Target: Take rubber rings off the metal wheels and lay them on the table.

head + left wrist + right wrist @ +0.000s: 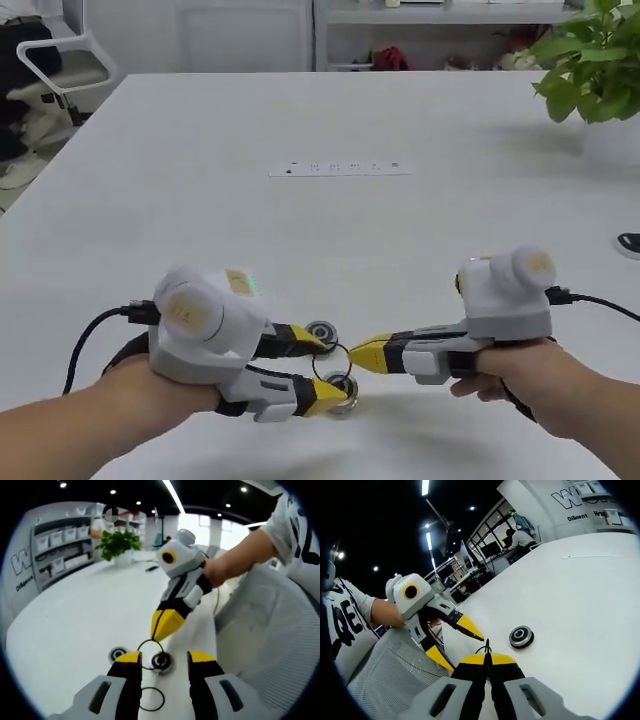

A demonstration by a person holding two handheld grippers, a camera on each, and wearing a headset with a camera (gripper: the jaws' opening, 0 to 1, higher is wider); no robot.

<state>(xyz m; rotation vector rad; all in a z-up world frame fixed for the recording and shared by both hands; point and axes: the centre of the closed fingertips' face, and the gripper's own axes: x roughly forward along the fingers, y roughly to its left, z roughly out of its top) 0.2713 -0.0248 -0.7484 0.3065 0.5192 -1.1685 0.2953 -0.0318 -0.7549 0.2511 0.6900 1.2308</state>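
A thin black rubber ring [316, 362] [149, 641] hangs as a loop from my right gripper [358, 356] [487, 659], whose jaws are shut on it. The loop sits just above a metal wheel [342, 392] [162, 661]. That wheel lies between the spread yellow tips of my open left gripper [318, 368] [165, 657]. A second wheel [322, 332] [118, 653] [521, 636] with a dark band around it lies just outside the left gripper's far jaw. Another ring [151, 688] lies flat on the table between the left gripper's jaws, nearer the hand.
The white table [330, 240] stretches far ahead. A strip of paper [340, 168] lies mid-table. A potted plant [590, 60] stands at the back right, and a dark object [630, 243] lies at the right edge. An office chair [60, 60] stands beyond the left corner.
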